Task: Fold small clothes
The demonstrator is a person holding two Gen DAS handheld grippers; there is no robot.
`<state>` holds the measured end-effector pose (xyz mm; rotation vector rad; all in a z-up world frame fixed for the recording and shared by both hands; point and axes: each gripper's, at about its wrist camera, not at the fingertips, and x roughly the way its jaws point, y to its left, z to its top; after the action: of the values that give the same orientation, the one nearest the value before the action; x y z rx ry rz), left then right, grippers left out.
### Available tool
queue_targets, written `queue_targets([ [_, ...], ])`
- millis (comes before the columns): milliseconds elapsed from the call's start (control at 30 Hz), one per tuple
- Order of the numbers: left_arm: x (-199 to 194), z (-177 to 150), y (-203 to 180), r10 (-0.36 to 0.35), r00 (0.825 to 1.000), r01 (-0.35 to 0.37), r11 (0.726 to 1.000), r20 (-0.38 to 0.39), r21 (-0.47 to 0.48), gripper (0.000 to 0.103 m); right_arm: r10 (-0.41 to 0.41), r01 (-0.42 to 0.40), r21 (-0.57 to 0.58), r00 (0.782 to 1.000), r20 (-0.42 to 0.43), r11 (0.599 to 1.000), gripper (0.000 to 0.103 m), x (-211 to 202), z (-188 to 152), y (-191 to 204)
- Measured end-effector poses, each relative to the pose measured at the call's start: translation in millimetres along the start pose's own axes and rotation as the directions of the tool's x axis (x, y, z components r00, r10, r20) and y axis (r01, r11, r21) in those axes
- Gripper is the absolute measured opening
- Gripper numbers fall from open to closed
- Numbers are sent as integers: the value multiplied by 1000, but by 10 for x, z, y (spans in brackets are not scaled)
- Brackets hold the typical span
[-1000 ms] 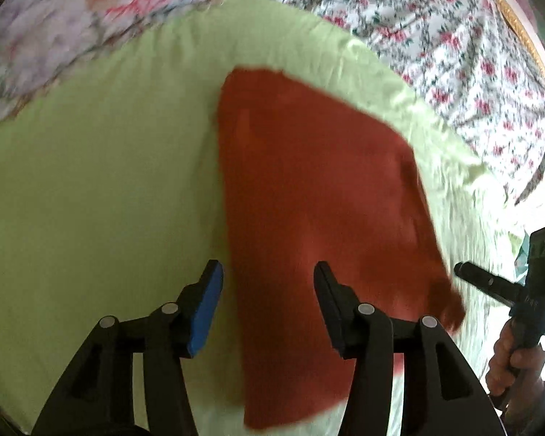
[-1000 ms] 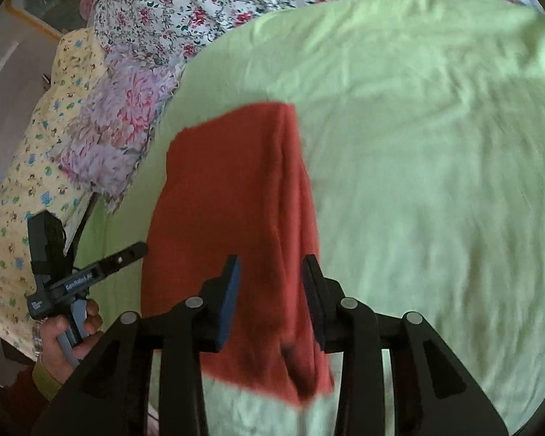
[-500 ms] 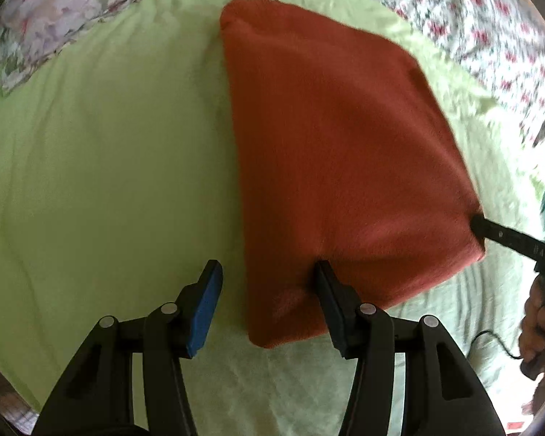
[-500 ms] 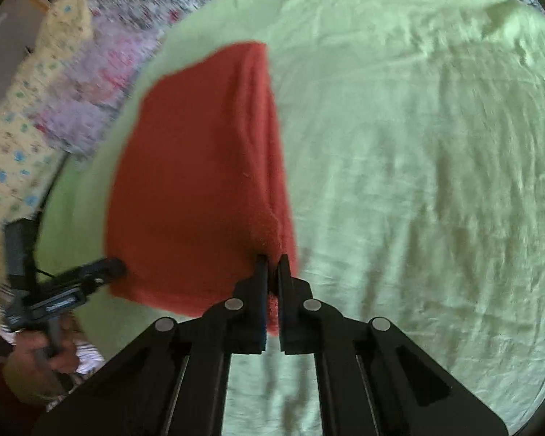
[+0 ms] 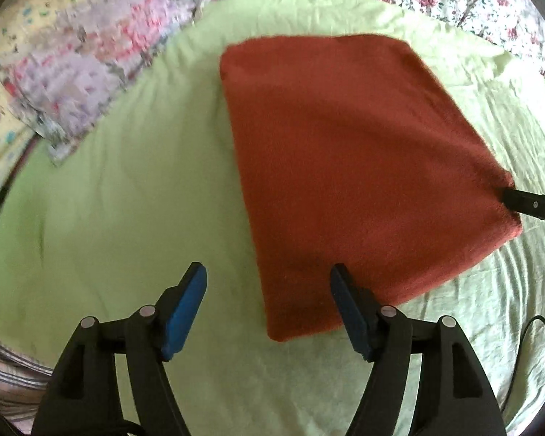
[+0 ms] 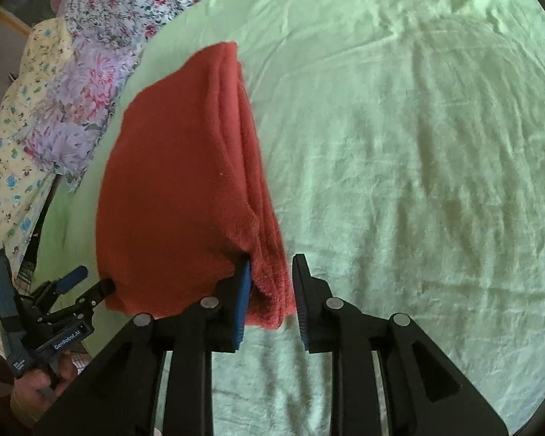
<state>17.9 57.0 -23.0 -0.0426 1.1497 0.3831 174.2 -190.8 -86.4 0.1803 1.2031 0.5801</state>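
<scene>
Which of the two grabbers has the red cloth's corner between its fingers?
The right gripper: its opening jaws straddle the red cloth's layered corner. The left gripper spans wide over the cloth's edge.

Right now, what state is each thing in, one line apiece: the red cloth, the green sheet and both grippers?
Red cloth: folded into a flat, layered rectangle, lying on the sheet.
Green sheet: spread out, lightly wrinkled.
Left gripper: jaws opening, set astride the cloth's near corner, pads pressing nothing.
Right gripper: jaws opening, the cloth's layered edge between them, not pinched.
</scene>
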Motion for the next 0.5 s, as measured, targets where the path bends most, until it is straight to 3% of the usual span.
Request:
queue_targets([
  [133,-229,42,-54,39,998,-38,999,42,-10,77,-1,1,-25,1000,23,1000,28,-141,-36,99],
  [300,-526,126,27,91,989,-87,996,121,-34,81,-18,23,-61,997,76,998,42,-300,-97,221],
  [500,-808,223,228,117,976,-103,991,183,-83,82,-20,26,-62,995,98,998,45,-398,-156,234],
])
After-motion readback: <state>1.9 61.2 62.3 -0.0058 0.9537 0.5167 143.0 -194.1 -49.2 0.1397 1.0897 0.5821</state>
